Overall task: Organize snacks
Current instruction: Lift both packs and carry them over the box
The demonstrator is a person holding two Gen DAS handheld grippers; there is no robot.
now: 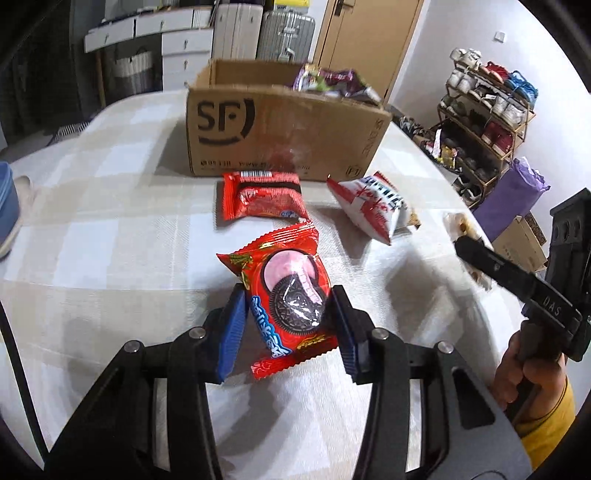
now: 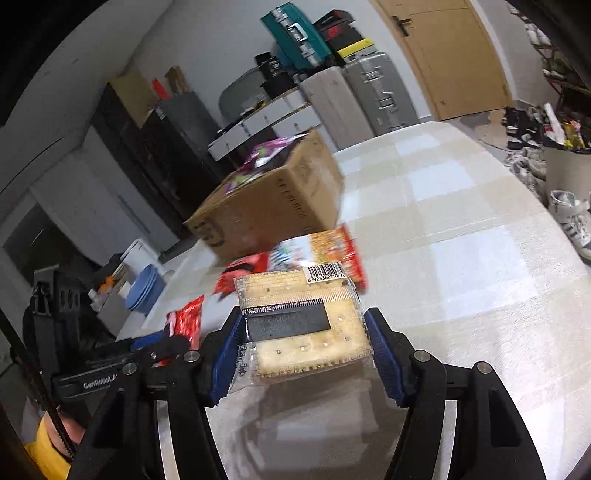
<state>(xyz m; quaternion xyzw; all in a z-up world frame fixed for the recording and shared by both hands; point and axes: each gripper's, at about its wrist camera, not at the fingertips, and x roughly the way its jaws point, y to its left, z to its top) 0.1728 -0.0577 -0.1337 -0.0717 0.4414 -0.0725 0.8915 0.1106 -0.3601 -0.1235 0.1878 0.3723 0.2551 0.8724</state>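
Observation:
My left gripper [image 1: 288, 300] is shut on a red sandwich-cookie packet [image 1: 284, 266], lifted a little off the checked tablecloth [image 1: 110, 229]. My right gripper [image 2: 303, 318] is shut on a clear pack of square crackers [image 2: 332, 310], also held above the table. A brown cardboard box [image 1: 280, 129] stands at the back of the table with purple snack bags [image 1: 332, 81] inside. In front of it lie a second red packet [image 1: 262, 195] and a white-and-red bag [image 1: 373, 206]. The same box [image 2: 273, 206] shows in the right wrist view, up and to the left of the crackers.
Blue bowls [image 2: 144, 291] sit at the table's left edge. A shoe rack [image 1: 487, 110] and a purple bag [image 1: 513, 195] stand beyond the right edge. Suitcases [image 1: 284, 33] and drawers line the back wall. A hand in a yellow sleeve [image 1: 532, 376] holds the right gripper.

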